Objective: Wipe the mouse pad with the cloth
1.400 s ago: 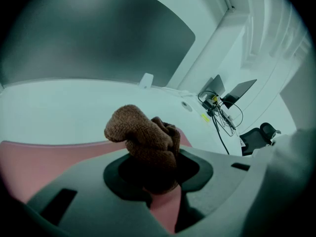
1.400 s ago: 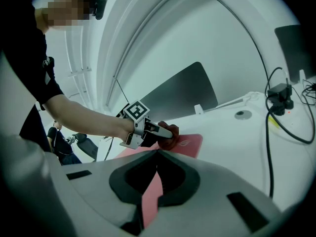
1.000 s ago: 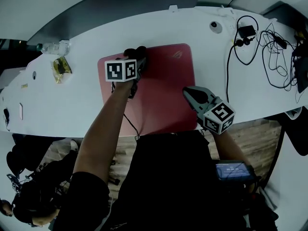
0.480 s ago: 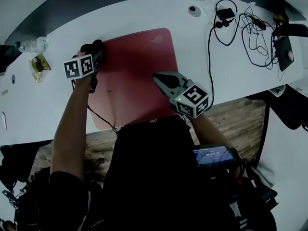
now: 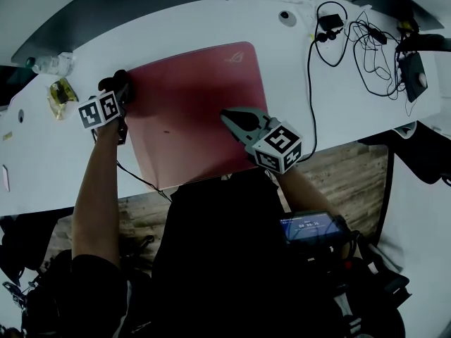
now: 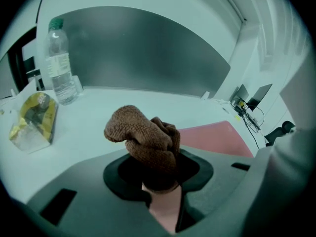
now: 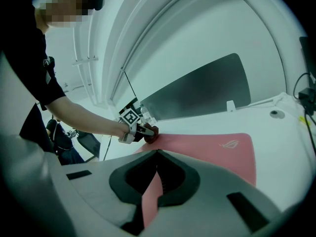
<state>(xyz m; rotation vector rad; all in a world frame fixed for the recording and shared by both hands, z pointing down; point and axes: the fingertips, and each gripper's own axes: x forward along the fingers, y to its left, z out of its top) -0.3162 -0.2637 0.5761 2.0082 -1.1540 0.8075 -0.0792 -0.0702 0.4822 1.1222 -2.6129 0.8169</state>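
Between the jaws of my left gripper sits the cloth, clamped tight for wiping, mouse pad just right of it, while my right gripper, pinched empty, probably steadies the pad.

left arm stretched forward, forearm bare, left gripper jaws clamped on cloth, cloth bunched past the tips, right gripper right of it and nearer the body, jaw tips together, nothing between them
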